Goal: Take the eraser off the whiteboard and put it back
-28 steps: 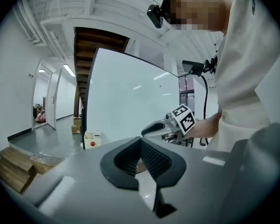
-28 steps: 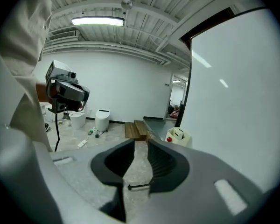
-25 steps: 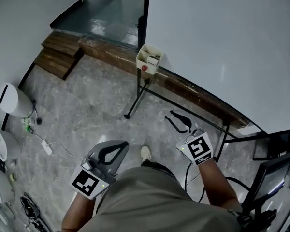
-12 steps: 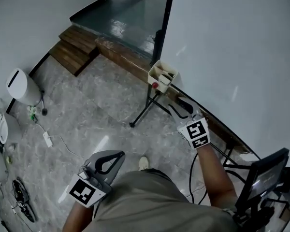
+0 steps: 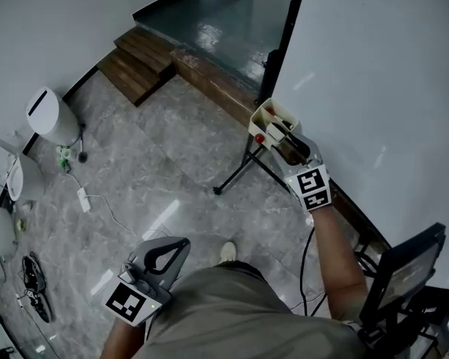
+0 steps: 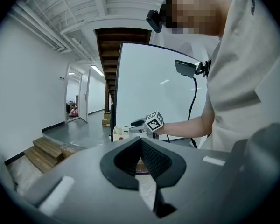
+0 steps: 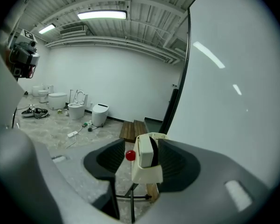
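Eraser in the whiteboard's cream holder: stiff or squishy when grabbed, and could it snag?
The eraser looks like a boxy white block with a dark face: probably light and stiff. It stands upright inside the holder, so it likely must lift straight up; pulled sideways it may catch the wall.

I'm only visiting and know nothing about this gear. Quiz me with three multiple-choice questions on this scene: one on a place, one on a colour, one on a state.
1. Where is the cream tray?
A) on the floor by the toilets
B) at the whiteboard's lower corner
C) on the wooden steps

2. What colour is the small round thing on the tray's side?
A) red
B) blue
C) green

3. How do the right gripper's jaws stand?
A) pressed together
B) apart
C) out of sight

Answers: B, it hangs at the board's edge. A, it shows plainly red. B, the jaws have just been opening and the tray shows between them, unpressed.
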A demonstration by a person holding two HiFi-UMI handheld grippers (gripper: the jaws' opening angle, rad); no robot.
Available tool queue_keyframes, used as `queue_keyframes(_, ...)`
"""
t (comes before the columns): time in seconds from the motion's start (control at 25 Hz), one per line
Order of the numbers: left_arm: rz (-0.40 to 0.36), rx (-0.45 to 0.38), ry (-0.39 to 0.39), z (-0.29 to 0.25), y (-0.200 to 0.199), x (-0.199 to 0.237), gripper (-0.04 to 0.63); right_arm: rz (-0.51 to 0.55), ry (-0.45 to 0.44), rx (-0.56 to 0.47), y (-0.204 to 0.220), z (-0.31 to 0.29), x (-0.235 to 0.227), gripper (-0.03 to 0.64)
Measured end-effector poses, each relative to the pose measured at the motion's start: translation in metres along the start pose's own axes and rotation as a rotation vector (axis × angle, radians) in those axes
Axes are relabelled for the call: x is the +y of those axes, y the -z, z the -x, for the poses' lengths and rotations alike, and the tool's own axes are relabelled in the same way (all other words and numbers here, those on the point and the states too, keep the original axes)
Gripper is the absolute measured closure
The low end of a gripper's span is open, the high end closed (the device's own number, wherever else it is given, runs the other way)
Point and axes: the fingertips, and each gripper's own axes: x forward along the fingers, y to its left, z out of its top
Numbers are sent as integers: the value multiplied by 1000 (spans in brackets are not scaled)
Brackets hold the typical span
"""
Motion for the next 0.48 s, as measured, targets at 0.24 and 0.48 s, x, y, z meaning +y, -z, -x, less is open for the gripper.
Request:
queue_keyframes(0.24,9,21,-37,0,0,5,589,8,-21,24,11,-29,-9,404)
queue_keyframes(0.48,10,44,-59,-3,2,11,589,-1,-47,50,24,-51,-9,404)
